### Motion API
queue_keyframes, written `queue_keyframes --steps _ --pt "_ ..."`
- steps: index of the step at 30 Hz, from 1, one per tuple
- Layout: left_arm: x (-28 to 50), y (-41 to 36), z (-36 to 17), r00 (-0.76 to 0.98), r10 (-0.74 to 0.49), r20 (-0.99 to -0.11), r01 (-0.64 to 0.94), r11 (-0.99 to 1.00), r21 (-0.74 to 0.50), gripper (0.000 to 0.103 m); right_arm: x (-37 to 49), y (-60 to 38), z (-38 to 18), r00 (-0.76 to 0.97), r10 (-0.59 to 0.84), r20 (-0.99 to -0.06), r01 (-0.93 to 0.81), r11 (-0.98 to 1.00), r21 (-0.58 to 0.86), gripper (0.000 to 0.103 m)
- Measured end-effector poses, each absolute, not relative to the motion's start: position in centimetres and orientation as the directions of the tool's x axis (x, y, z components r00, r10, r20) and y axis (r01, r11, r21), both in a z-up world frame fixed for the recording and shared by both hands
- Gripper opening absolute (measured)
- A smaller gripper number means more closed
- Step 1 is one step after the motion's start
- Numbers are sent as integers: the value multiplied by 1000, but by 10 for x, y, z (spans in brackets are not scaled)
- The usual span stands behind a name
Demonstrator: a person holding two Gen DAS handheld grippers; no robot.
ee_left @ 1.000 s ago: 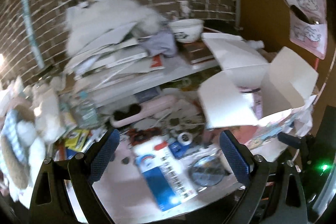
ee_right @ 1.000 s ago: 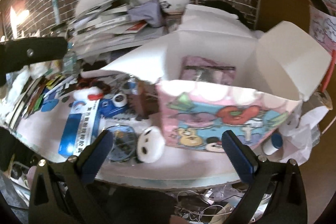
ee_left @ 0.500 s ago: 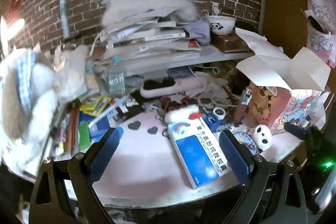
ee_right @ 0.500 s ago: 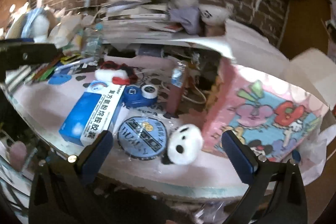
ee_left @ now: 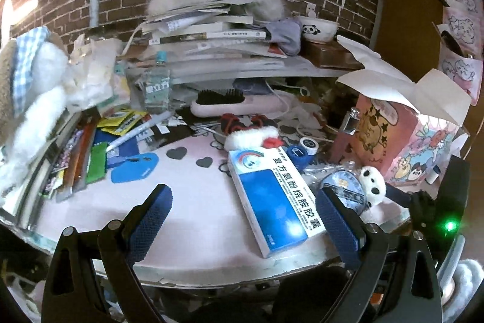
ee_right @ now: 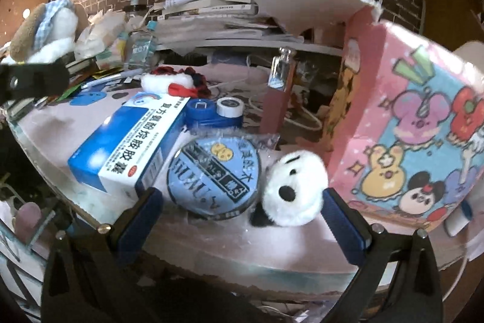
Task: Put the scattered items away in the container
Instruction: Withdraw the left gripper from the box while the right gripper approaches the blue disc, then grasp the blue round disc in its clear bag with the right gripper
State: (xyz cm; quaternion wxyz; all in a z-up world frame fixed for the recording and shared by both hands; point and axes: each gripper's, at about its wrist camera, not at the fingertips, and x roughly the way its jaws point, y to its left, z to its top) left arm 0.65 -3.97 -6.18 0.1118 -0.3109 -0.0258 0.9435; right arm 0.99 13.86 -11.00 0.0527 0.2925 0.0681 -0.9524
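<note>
A pink cartoon-printed box (ee_right: pixel 417 141) (ee_left: pixel 393 138) with white flaps open stands at the right of the pink table. In front of it lie a blue-and-white medicine box (ee_left: pixel 272 196) (ee_right: pixel 130 150), a round blue tin in plastic wrap (ee_right: pixel 214 174) (ee_left: pixel 343 186) and a small panda plush (ee_right: pixel 295 192) (ee_left: pixel 373 186). Behind them sit a blue tape dispenser (ee_right: pixel 213 112) and a white-and-red plush clip (ee_left: pixel 252 138). My left gripper (ee_left: pixel 243 220) is open over the table's front edge, nothing between its fingers. My right gripper (ee_right: pixel 242 218) is open, low in front of the tin and panda.
A pile of books and papers (ee_left: pixel 217 41) fills a shelf at the back, with a panda bowl (ee_left: pixel 317 29). A pink hairbrush (ee_left: pixel 233 105), a bottle (ee_left: pixel 155 87), a glass vial (ee_right: pixel 279 68), cards and pens (ee_left: pixel 90 150) and a stuffed toy (ee_left: pixel 27 87) crowd the left.
Both grippers have sunk toward the table's front edge and levelled out. The right one now looks at the box's side instead of into it. Both stayed open.
</note>
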Motion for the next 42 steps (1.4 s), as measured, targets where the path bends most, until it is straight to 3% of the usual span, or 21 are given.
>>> queue_keyframes --steps 4,9,13,18,23,29,32,34,38,42 --pt "7 -39 -63 -785 230 -575 -195 -973 -122 95 12 151 -113 -819 -158 -552 160 -986 46 103" --pt "7 -41 -64 -785 240 -571 -197 -971 -137 95 23 152 -118 -861 -176 -477 170 -984 56 103" --pt "5 -42 -69 -776 239 -583 -193 -971 -141 95 22 147 -118 -843 -158 -513 185 -983 -2 103" --pt "6 -46 -77 -773 243 -586 -185 -970 -159 95 26 155 -114 -830 -205 -519 205 -977 57 103" --pt "10 -49 -81 -775 241 -583 -185 -970 -155 95 43 164 -103 -851 -281 -443 251 -960 128 103" --pt "8 -52 -84 -778 242 -580 -186 -970 -155 95 59 151 -80 -904 -238 -356 237 -970 47 103" --pt "6 -53 -86 -776 245 -581 -186 -969 -161 95 53 139 -78 -886 -279 -371 286 -957 37 102" --pt "7 -54 -87 -776 245 -581 -185 -969 -161 95 41 131 -81 -867 -293 -402 298 -953 50 98" --pt "7 -59 -91 -780 230 -582 -174 -973 -151 95 14 126 -98 -823 -316 -471 299 -948 112 76" --pt "5 -65 -96 -776 229 -588 -163 -973 -163 95 8 130 -102 -839 -295 -457 272 -955 117 71"
